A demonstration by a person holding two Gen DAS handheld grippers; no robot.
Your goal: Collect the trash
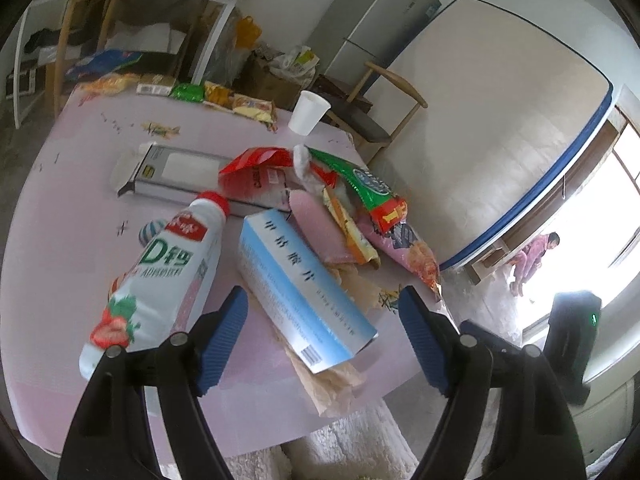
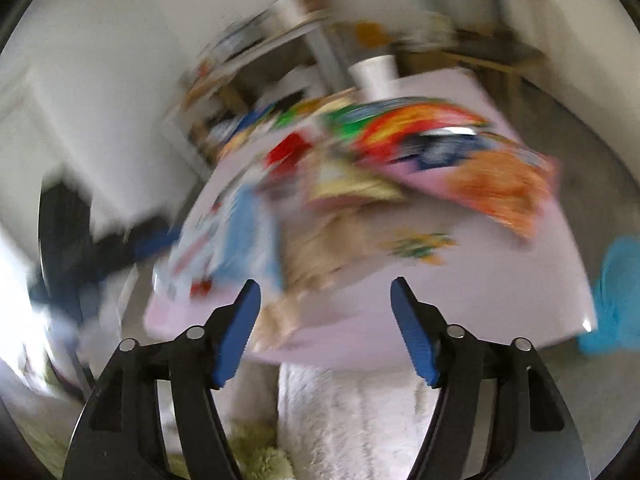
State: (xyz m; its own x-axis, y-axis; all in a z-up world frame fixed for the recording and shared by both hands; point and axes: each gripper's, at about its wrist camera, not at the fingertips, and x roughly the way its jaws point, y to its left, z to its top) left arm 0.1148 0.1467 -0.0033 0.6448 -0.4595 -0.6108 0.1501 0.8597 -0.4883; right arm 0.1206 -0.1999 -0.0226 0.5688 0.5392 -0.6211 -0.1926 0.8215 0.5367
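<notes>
A pink table (image 1: 80, 184) holds a trash pile. A white strawberry drink bottle with a red cap (image 1: 160, 272) lies at the near left. A light blue carton (image 1: 296, 284) lies beside it on crumpled brown paper (image 1: 340, 384). Behind are red, green and pink snack wrappers (image 1: 360, 200), a grey flat box (image 1: 180, 172) and a white paper cup (image 1: 308, 112). My left gripper (image 1: 324, 320) is open, its blue pads either side of the carton's near end, above it. My right gripper (image 2: 324, 312) is open and empty before the table's near edge; its view is motion-blurred, showing the wrappers (image 2: 460, 152) and cup (image 2: 376, 72).
More snack packets (image 1: 224, 96) line the table's far edge. A wooden chair (image 1: 380, 120), a fridge (image 1: 372, 24) and a leaning mattress (image 1: 500, 128) stand beyond. A white fluffy seat (image 2: 352, 412) sits below the table edge. A blue object (image 2: 616, 296) lies at the right.
</notes>
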